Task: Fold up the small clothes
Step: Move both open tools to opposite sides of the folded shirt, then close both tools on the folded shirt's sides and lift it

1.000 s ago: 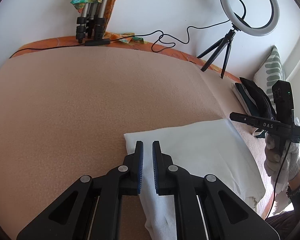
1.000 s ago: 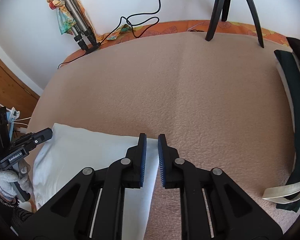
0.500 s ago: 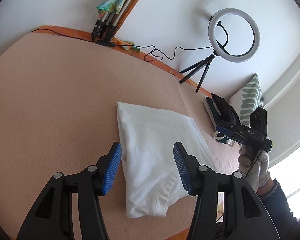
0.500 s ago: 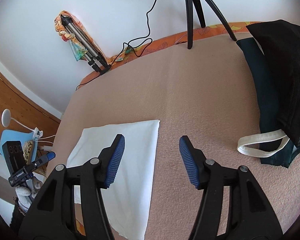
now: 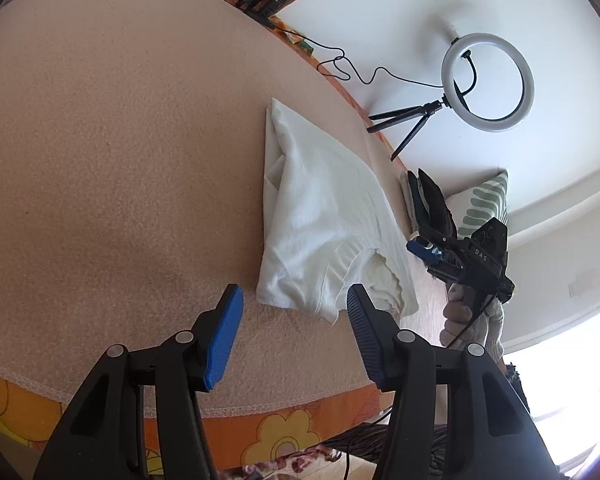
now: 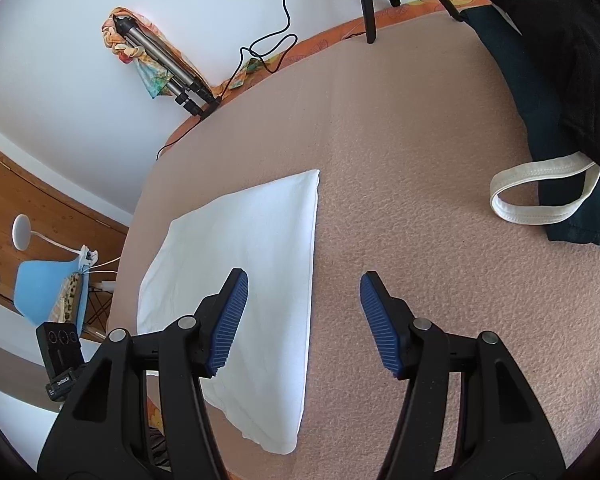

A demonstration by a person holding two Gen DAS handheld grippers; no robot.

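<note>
A white garment [image 5: 320, 216] lies folded into a long rectangle on the peach blanket [image 5: 120, 160]; its collar faces the near edge. It also shows in the right wrist view [image 6: 256, 264]. My left gripper [image 5: 294, 312] is open and empty, lifted back just short of the garment's near end. My right gripper [image 6: 304, 300] is open and empty, held above the garment's right edge. The right gripper also shows in the left wrist view [image 5: 456, 256], beside the garment.
A ring light on a tripod [image 5: 486, 80] stands at the far edge. Dark folded clothes with a white strap [image 6: 560, 120] lie to the right. A folded tripod [image 6: 168, 76] leans on the wall. The blanket's front edge [image 5: 260, 412] is close.
Both grippers went from shut on the garment's far corners to open. Both have pulled back and up, leaving the folded garment lying on the blanket.
</note>
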